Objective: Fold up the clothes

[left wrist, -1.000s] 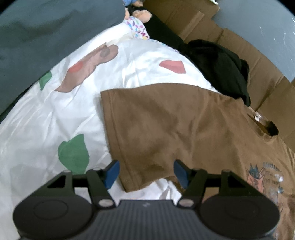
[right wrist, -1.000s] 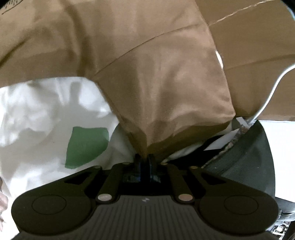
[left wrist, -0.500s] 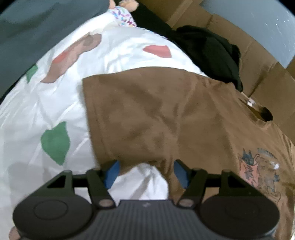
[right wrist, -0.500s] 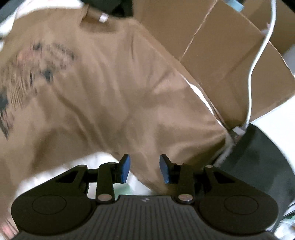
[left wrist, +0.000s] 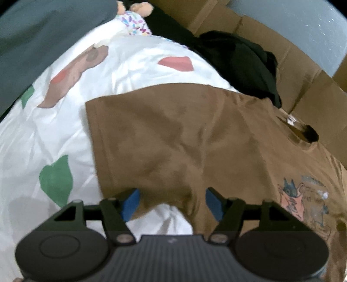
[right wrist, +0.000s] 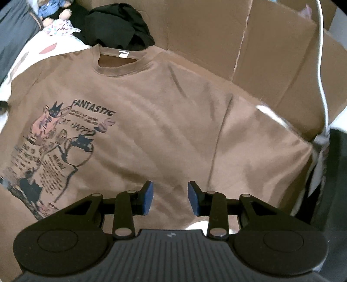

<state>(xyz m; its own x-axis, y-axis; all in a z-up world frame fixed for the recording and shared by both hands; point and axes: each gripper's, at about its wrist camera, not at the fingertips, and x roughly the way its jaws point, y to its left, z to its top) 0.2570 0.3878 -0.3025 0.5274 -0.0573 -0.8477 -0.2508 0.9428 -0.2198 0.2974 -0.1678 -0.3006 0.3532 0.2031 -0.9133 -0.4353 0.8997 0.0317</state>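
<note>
since one second ago: released by right gripper [right wrist: 170, 200], sleeve fabric that was pinched and lifted; now spread flat. jaws of that gripper parted, nothing between the blue pads [right wrist: 148, 199], hovering over cloth at lower centre of the right wrist view. left gripper [left wrist: 171, 202] little changed, jaws wide apart, pads [left wrist: 130, 204] straddling the lower edge of the sleeve without pressing on it.

near field, left wrist view: brown t-shirt [left wrist: 184, 138] sleeve filling centre of frame, its hem running down the left side; curved underarm edge just above the gripper, white bedsheet [left wrist: 43, 134] showing through the gap at lower centre. green patch on the sheet at lower left.

near field, right wrist view: same t-shirt laid front up, other sleeve at right of frame, sleeve seam running diagonally above the right pad. cat print [right wrist: 58, 151] with lettering at left of frame.

middle field: collar [right wrist: 117, 63] with white label at upper centre-left of the right wrist view; shirt body apparently flat, lightly wrinkled.

far field: black garment [right wrist: 117, 28] heaped just beyond the collar; cardboard panels [right wrist: 249, 47] along upper right; white cable [right wrist: 323, 65] down the right edge; stuffed toy [right wrist: 54, 10] at upper left.

step in hand, judged: spreading finished, first fold not yet begun. next move, judged: closing each gripper on a sleeve edge or shoulder, then carrying the sleeves inward across the print. likely hazard: catching the sheet together with the thin cloth.
</note>
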